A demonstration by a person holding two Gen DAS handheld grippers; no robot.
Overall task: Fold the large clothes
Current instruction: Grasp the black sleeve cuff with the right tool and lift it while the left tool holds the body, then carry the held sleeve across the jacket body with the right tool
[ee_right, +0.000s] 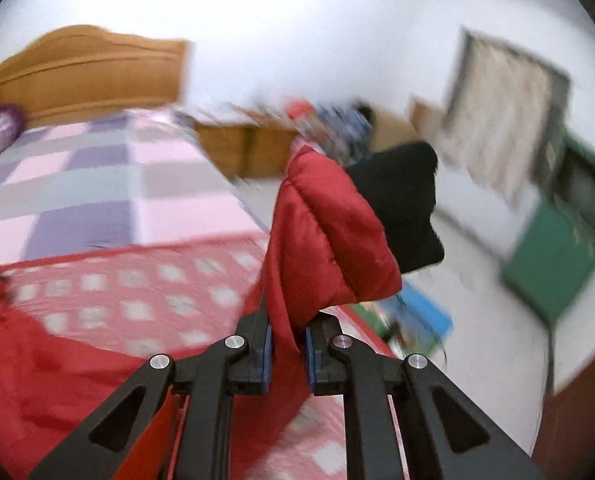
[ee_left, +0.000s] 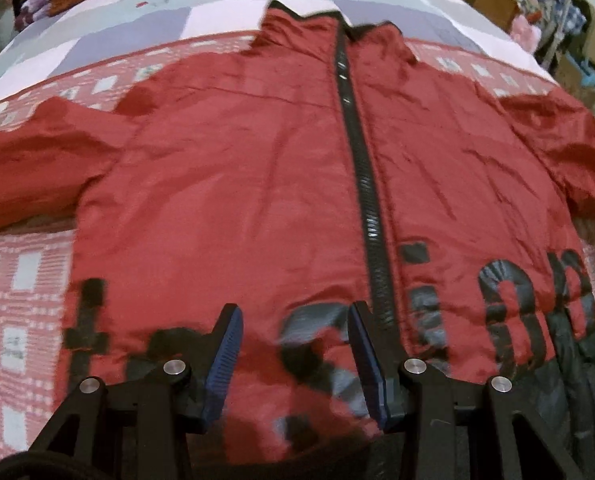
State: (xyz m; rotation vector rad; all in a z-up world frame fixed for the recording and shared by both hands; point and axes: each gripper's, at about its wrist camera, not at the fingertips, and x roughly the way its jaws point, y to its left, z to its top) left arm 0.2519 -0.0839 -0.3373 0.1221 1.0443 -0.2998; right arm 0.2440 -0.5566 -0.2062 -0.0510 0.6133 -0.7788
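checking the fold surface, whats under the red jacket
The red jacket lies on a pink checked bedspread that shows around its edges. What is directly beneath the jacket body is covered.

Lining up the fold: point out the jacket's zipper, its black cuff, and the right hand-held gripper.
zipper (ee_left: 363,168): left wrist view, middle of the black strip.
black cuff (ee_right: 397,208): right wrist view, centre of the cuff.
right hand-held gripper (ee_right: 287,350): right wrist view, between fingertips, clamping the sleeve.
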